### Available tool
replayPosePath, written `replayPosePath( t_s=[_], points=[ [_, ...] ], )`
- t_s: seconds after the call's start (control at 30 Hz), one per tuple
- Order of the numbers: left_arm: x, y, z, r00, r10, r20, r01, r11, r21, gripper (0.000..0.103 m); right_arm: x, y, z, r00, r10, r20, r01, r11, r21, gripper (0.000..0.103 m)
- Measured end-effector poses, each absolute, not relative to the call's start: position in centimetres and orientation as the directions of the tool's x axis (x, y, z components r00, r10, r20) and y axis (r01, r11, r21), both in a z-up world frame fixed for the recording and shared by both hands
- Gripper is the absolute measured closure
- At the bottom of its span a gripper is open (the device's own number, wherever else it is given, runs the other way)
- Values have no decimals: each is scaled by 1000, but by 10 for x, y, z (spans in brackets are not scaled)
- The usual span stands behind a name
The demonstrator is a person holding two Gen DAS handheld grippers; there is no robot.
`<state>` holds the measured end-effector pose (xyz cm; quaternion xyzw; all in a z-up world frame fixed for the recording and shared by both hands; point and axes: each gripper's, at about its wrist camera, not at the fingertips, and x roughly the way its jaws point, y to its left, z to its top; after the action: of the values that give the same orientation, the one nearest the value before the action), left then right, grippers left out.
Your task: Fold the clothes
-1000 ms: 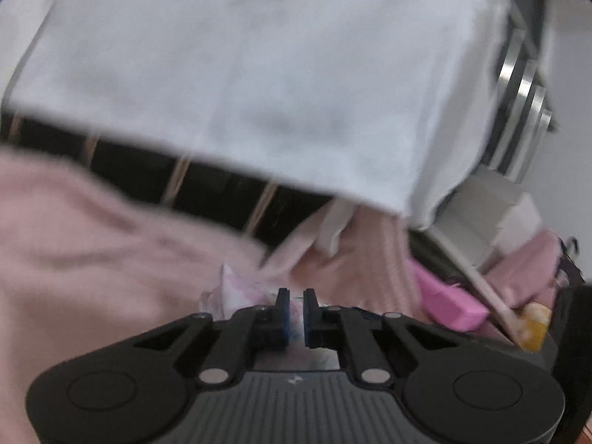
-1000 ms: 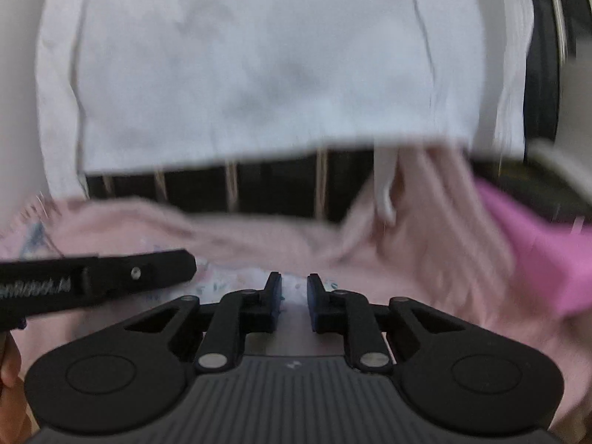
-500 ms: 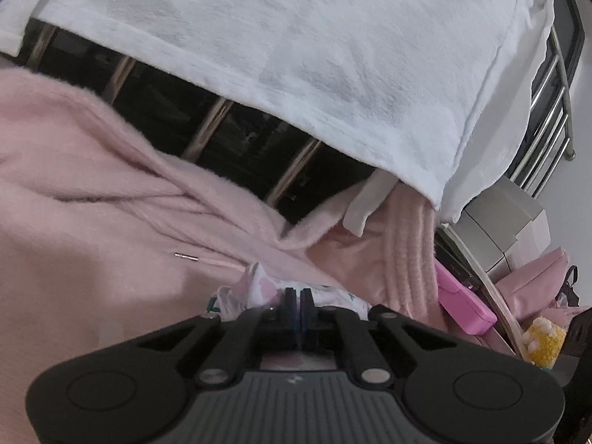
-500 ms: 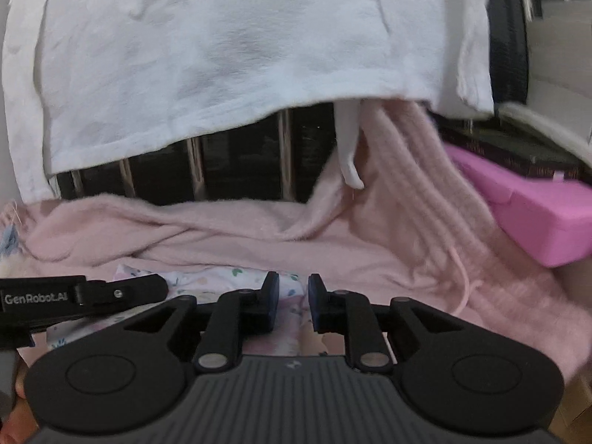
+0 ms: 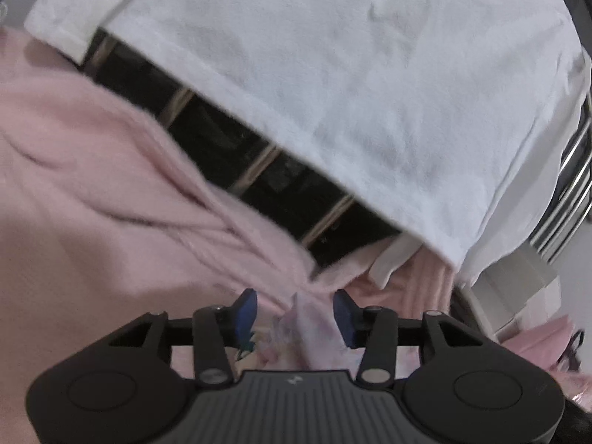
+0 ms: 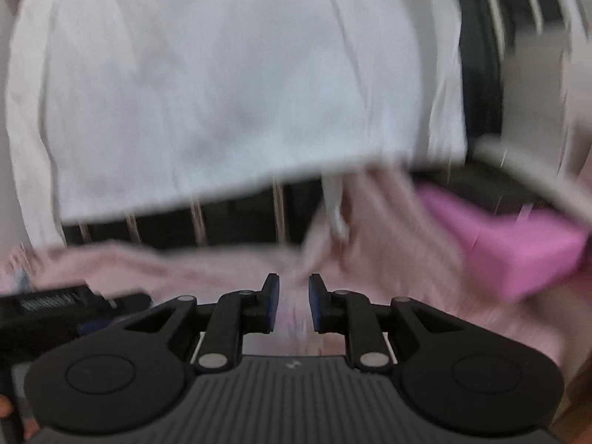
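A small pale printed garment [image 5: 296, 327] lies on a fluffy pink blanket [image 5: 92, 192]. My left gripper [image 5: 295, 314] is open, its blue pads either side of a raised peak of that garment without gripping it. My right gripper [image 6: 292, 305] is open a little over the same pale cloth [image 6: 292, 318], which is blurred there. The left gripper's body [image 6: 55, 309] shows at the left of the right wrist view. A white towel [image 5: 351, 74] hangs over a dark slatted rail [image 5: 281, 185] behind.
The white towel [image 6: 222, 92] and the rail [image 6: 236, 214] fill the back of the right wrist view. A pink box [image 6: 510, 244] lies at the right on the blanket [image 6: 388, 251]. Chrome bars [image 5: 569, 192] and pale boxes [image 5: 518, 296] stand at the far right.
My left gripper was shut on the printed garment half a second ago and has opened wide. The right gripper has opened slightly and the view has shifted, now blurred.
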<state>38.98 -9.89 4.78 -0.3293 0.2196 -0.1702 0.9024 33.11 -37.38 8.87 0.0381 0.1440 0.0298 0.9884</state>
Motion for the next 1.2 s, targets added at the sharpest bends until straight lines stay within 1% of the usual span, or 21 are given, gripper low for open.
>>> replayPosePath(
  t_s=[0.07, 0.13, 0.2, 0.27, 0.33, 0.37, 0.47, 0.57, 0.6, 0.63, 0.67, 0.7, 0.73, 0.77, 0.87, 0.9, 0.93, 0.97, 1.03, 1.1, 1.2],
  points=[
    [367, -89, 70, 852, -445, -275, 173, 736, -655, 48, 300, -372, 116, 975, 70, -213, -55, 996, 75, 80],
    [339, -76, 95, 847, -433, -308, 177, 776, -605, 46, 263, -373, 136, 979, 95, -183, -81, 993, 84, 62],
    [302, -63, 114, 838, -411, -359, 186, 833, -521, 39, 228, -373, 147, 976, 114, -187, -97, 990, 99, 57],
    [252, -50, 119, 825, -365, -431, 181, 894, -410, 20, 194, -367, 147, 958, 160, -237, -134, 983, 125, 53],
    [202, -40, 115, 814, -321, -484, 182, 932, -313, 9, 165, -354, 137, 929, 218, -298, -185, 974, 134, 43],
    [178, -34, 106, 806, -303, -508, 177, 943, -282, 8, 150, -343, 127, 908, 243, -342, -210, 969, 130, 39],
    [120, -17, 71, 764, -234, -601, 133, 969, -208, 8, 114, -305, 87, 841, 273, -468, -245, 962, 121, 39],
    [78, -2, 40, 759, -178, -626, 85, 981, -175, 8, 84, -271, 48, 778, 278, -563, -235, 960, 150, 39],
    [69, 3, 30, 745, -159, -647, 58, 983, -176, 8, 76, -261, 39, 768, 272, -580, -229, 962, 148, 39],
    [61, 6, 25, 751, -157, -641, 55, 983, -177, 9, 69, -252, 30, 758, 265, -596, -223, 964, 145, 38],
    [53, 9, 20, 760, -157, -631, 56, 983, -177, 8, 62, -243, 21, 747, 259, -612, -217, 966, 143, 32],
    [48, 10, 19, 768, -165, -619, 73, 983, -171, 7, 55, -234, 13, 738, 251, -627, -211, 967, 139, 30],
    [46, 9, 19, 766, -158, -623, 74, 985, -159, 7, 50, -230, 10, 743, 236, -626, -203, 971, 125, 28],
    [45, 9, 18, 762, -150, -630, 73, 987, -147, 7, 45, -225, 8, 749, 221, -625, -195, 974, 111, 23],
    [38, 7, 14, 773, -113, -624, 55, 992, -112, 6, 31, -212, 2, 764, 177, -620, -170, 983, 71, 21],
    [35, 7, 12, 782, -100, -616, 46, 994, -103, 5, 28, -209, 2, 770, 167, -615, -162, 985, 64, 17],
    [35, 6, 12, 781, -93, -618, 40, 994, -100, 0, 27, -207, 1, 772, 157, -616, -154, 986, 59, 6],
    [35, 7, 12, 780, -87, -620, 32, 995, -99, 0, 30, -205, 3, 765, 145, -627, -147, 988, 48, 0],
    [38, 1, 10, 774, -61, -631, 25, 998, -66, 0, 31, -200, 0, 757, 105, -645, -131, 991, 7, 0],
    [40, -10, 9, 761, -11, -648, 29, 999, 17, 0, 34, -200, -1, 753, 93, -651, -116, 993, 7, 1],
    [38, -14, 8, 761, 10, -649, 2, 1000, 18, 0, 33, -200, -2, 753, 79, -653, -94, 996, 12, 0]
  ],
)
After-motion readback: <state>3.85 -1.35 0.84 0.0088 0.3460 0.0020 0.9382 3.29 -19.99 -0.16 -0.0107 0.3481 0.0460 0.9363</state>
